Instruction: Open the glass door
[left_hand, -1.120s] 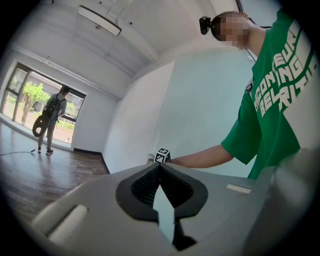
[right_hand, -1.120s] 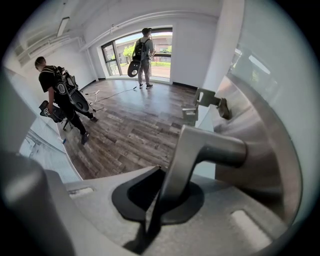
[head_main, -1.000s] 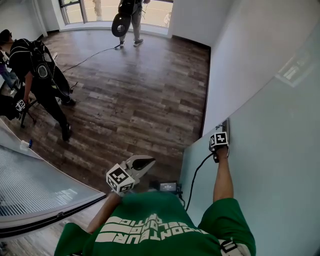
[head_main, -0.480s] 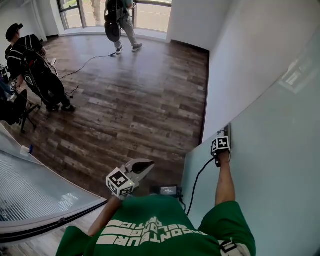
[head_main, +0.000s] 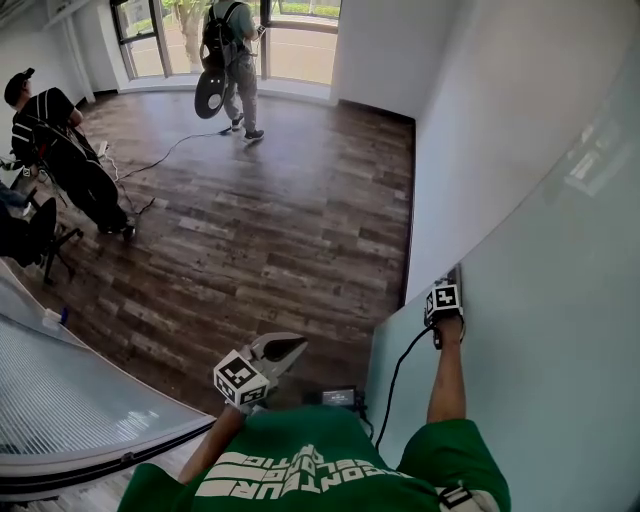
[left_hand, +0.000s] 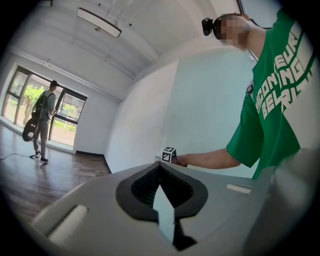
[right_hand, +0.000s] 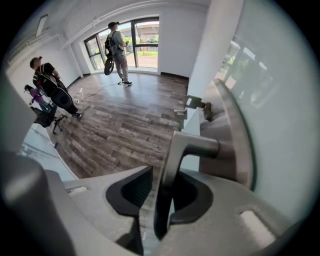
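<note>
Most of the job looks done: in the head view the glass door (head_main: 540, 360) seems swung ajar at right, with the right hand-held gripper (head_main: 445, 300) at its edge. Left gripper view: the left hand-held gripper (left_hand: 160, 166) is closed and empty. Right gripper view: the jaws have just opened and sit slack around the handle (right_hand: 176, 150) (no containers anywhere).

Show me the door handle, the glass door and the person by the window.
door handle (right_hand: 169, 165), right gripper view, on its lever.
glass door (head_main: 540, 380), head view, on the bare pane.
person by the window (head_main: 222, 45), head view, on the back.
</note>
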